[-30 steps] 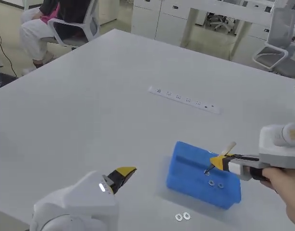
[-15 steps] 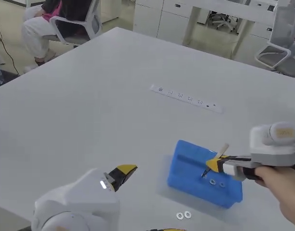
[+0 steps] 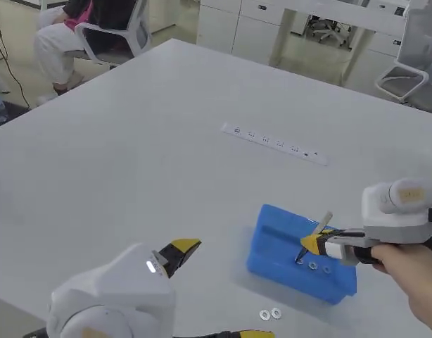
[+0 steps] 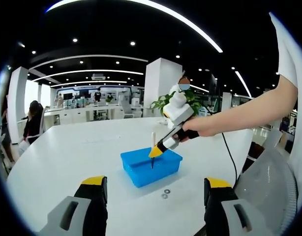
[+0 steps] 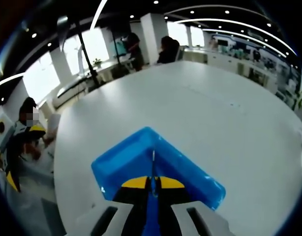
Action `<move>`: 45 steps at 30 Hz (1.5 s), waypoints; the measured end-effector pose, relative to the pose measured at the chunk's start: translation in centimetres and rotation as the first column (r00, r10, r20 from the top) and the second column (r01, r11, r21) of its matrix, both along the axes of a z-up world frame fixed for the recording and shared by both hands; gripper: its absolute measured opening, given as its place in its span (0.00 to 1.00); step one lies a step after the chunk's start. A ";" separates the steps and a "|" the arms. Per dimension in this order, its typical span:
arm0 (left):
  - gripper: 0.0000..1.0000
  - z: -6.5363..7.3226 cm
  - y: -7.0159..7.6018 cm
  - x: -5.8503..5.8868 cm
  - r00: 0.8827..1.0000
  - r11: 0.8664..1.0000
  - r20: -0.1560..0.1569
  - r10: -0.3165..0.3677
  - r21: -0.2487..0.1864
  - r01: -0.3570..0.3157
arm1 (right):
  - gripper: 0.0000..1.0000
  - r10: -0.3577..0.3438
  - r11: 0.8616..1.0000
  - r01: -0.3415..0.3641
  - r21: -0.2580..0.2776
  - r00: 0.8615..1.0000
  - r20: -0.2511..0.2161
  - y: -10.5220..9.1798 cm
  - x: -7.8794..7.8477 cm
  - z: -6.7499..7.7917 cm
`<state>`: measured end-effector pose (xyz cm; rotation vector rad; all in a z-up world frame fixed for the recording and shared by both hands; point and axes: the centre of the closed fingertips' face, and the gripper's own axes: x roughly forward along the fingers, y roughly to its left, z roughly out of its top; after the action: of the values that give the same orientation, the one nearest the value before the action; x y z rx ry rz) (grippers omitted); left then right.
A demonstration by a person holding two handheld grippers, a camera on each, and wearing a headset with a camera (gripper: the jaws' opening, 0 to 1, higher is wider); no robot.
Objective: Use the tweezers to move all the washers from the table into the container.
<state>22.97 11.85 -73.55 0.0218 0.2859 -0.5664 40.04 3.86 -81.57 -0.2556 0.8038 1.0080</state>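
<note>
Two loose washers (image 3: 265,315) lie side by side on the bench (image 3: 167,141), just outside the near wall of the blue container (image 3: 272,232). They sit back toward me and a little left of my right claw (image 3: 312,243). That claw is pinching the tweezers (image 3: 324,223), which slant steeply down, tips inside the container beside two binned washers (image 3: 312,266). Whether the tips carry anything, I can't tell. My left claw (image 3: 179,252) hovers spread and empty, farther from the loose pair; I judge the right better placed.
</note>
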 end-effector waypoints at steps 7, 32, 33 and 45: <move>0.81 0.0 -0.1 0.0 1.000 1.000 -0.001 -0.004 0.003 0.004 | 0.03 0.012 1.000 -0.012 -0.008 1.000 0.008 0.2 0.3 -0.1; 0.81 0.0 -0.2 -0.1 1.000 1.000 0.003 -0.010 0.000 0.010 | 0.04 0.028 0.999 -0.031 0.036 0.995 0.098 0.4 -0.8 4.3; 0.81 0.0 -0.2 -0.1 1.000 1.000 0.003 -0.011 0.001 0.011 | 0.04 0.028 0.999 -0.032 0.041 0.995 0.100 0.4 -0.9 4.6; 0.81 -0.1 -0.2 -0.1 1.000 1.000 0.000 -0.011 0.004 0.011 | 0.04 0.052 0.994 -0.065 0.091 0.989 0.138 1.4 -3.2 7.9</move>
<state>22.83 11.67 -73.61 0.0269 0.2866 -0.5772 36.87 5.21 -73.64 -0.2639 0.6266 1.0699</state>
